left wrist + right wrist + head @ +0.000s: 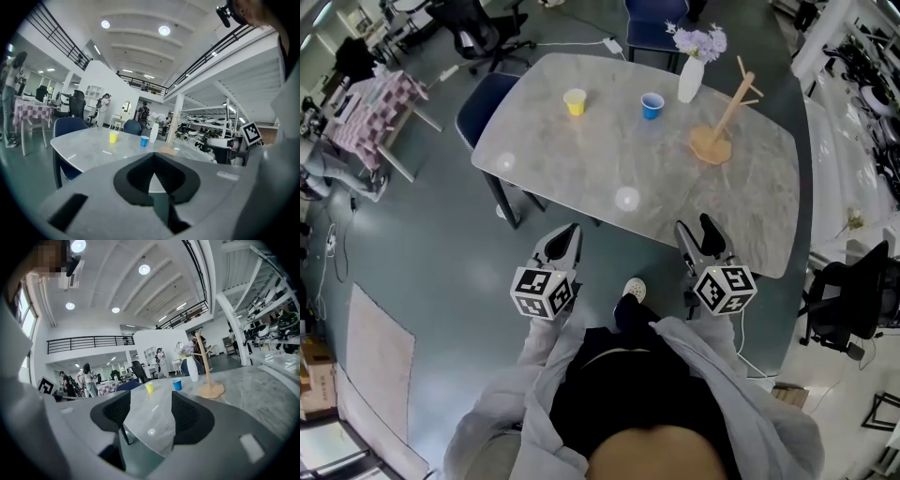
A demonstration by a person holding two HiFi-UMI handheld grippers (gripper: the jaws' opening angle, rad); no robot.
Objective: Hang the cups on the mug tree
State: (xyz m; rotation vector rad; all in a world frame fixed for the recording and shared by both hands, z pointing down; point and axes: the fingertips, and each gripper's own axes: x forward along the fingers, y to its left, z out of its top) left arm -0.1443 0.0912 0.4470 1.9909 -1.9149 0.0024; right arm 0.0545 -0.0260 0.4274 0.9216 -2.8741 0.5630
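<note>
Step in hand was, as it seems, the approach: no cup was taken yet. The yellow cup [575, 101] and the blue cup [652, 105] stood upright on the far part of the table [581, 178], well apart from both grippers. The mug tree [722, 127] stood to their right, its pegs bare. The left gripper [565, 239] had its tips pressed together w/ nothing between; the right gripper [698, 232] had its jaws spread, also empty. The next move prob. calls for a reach over the table to one cup, and the left jaws must open first.

open lab hall: mezzanine railing [89, 339], office chair [853, 281], equipment racks [281, 319].
</note>
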